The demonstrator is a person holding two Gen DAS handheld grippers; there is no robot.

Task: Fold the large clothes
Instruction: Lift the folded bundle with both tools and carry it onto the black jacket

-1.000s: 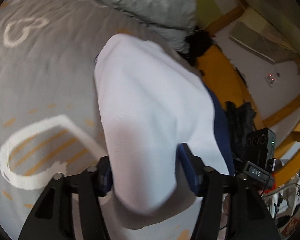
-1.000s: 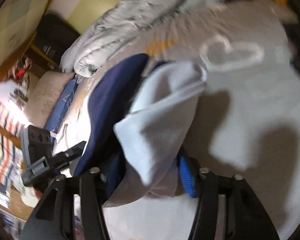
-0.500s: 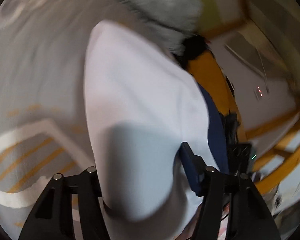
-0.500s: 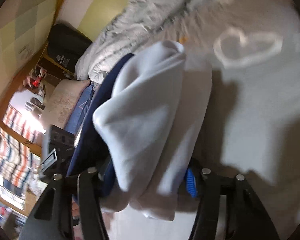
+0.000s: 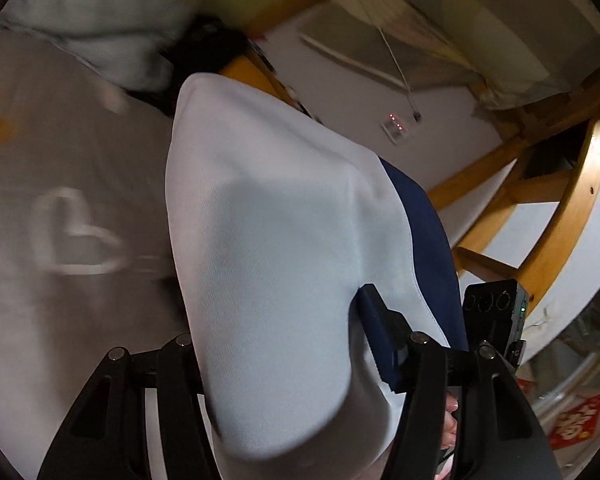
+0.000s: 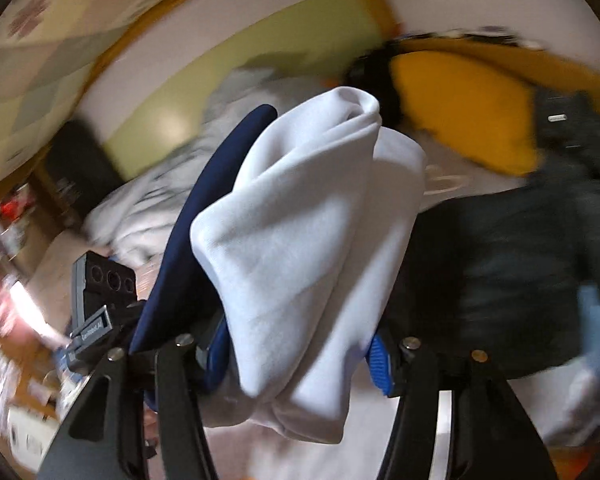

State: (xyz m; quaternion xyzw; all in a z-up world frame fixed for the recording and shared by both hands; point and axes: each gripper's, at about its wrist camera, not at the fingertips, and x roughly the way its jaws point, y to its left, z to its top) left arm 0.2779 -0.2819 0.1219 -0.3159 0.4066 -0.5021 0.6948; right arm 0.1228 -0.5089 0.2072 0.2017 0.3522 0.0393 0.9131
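Garment (image 5: 284,248) white with navy panel, lifted above grey bed sheet (image 5: 60,160) | left gripper (image 5: 276,344) clamped on cloth | right gripper (image 6: 300,344) clamped too | long axis running forward from both sets of fingers

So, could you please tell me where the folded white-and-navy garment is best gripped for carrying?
Probably where it is gripped now: the left gripper and right gripper each clamp the thick near end of the folded white-and-navy garment, coming end-on, so every layer is pinched together.
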